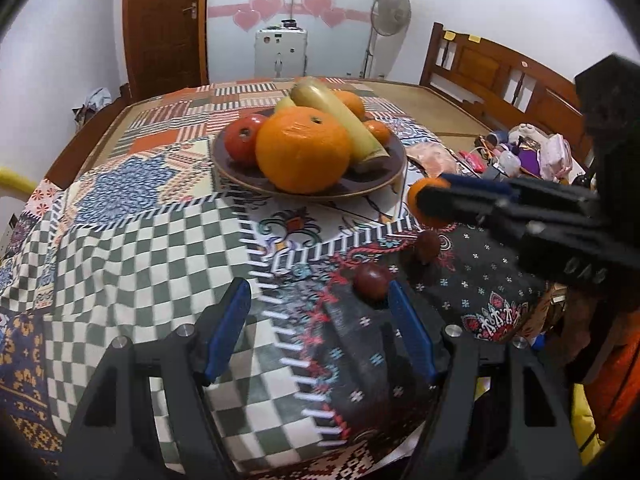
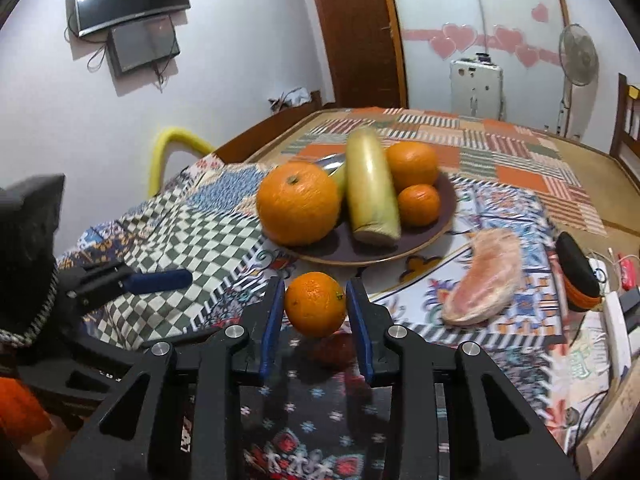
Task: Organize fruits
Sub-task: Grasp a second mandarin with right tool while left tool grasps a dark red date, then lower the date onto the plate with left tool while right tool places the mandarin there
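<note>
My right fingers (image 2: 316, 304) clamp a small round orange mandarin (image 2: 315, 304) between their blue pads, one pad on each side of it, and I carry it clear of the patchwork cloth of the tabletop (image 2: 208, 216), just short of the dark brown shallow plate (image 2: 424, 240). From the left wrist view the same mandarin (image 1: 416, 196) hangs beside the plate's (image 1: 384, 176) near right rim, not over it.

My left fingers (image 1: 320, 320) stand spread wide and grip nothing, low over the cloth. A small dark red round fruit (image 1: 372, 280) lies just ahead of the right-hand pad; a second one (image 1: 427, 245) lies a little farther on, and I cannot tell what kind they are.

The step in hand, as I judge it, is carrying the mandarin to the plate. The plate already holds a large orange (image 2: 298, 202), a long pale yellow-green vegetable-like piece (image 2: 370, 188), two smaller oranges and a red fruit (image 1: 242, 138). The next move calls for lifting over the rim and setting down in the bare near part, gently, so nothing rolls. The dark red fruits remain for later.
</note>
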The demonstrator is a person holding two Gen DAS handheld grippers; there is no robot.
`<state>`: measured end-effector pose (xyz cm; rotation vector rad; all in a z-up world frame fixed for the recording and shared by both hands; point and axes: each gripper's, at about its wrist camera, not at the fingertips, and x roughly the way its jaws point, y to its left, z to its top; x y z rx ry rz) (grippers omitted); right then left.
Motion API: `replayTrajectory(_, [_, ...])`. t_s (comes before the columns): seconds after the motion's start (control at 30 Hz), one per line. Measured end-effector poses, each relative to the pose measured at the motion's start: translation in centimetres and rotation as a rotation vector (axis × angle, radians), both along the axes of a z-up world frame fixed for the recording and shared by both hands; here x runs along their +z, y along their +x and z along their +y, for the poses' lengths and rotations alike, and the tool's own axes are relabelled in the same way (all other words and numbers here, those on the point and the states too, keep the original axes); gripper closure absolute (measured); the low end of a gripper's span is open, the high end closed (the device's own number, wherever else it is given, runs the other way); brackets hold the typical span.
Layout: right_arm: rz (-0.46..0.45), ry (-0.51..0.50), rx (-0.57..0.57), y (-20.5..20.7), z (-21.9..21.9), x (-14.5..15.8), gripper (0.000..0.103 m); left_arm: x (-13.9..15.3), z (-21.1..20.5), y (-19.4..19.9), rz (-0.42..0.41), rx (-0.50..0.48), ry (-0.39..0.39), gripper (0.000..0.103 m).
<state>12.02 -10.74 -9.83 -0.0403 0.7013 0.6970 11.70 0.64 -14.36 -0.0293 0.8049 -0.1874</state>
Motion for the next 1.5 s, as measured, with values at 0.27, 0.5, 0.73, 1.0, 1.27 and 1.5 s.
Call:
replayTrajectory(0.27, [-0.012,-0.006,-0.062,0.4,-2.4,0.2,0.074,-1.3,-2.5,1.3,0.024,-0.046,0.006,0.044])
replayTrajectory(0.5, [-0.006,0.001,-0.070,0.8,-3.2,0.0,0.074,-1.2,-3.2,1.5,0.009,-0.067,0.024,0.075])
replayTrajectory(0.73, [-0.007,0.022,-0.074,1.4,-3.4,0.1,0.074,-1.0,-2.9,1.2,0.003,-0.077,0.028,0.079])
replayTrajectory(1.0, [-0.035,0.032,-0.075,2.4,-3.1,1.0,0.074,1.3,-0.8,2.0,-0.045,-0.039,0.027,0.079])
replayTrajectory(1.27, [-0.077,0.034,-0.074,4.2,-2.2,2.4,0.074,5.2,1.3,4.1,-0.139,0.017,0.059,0.079])
replayTrajectory(1.5, [-0.100,0.027,-0.072,6.1,-0.7,2.9,0.074,6.3,2.3,7.4,-0.163,0.050,0.070,0.079])
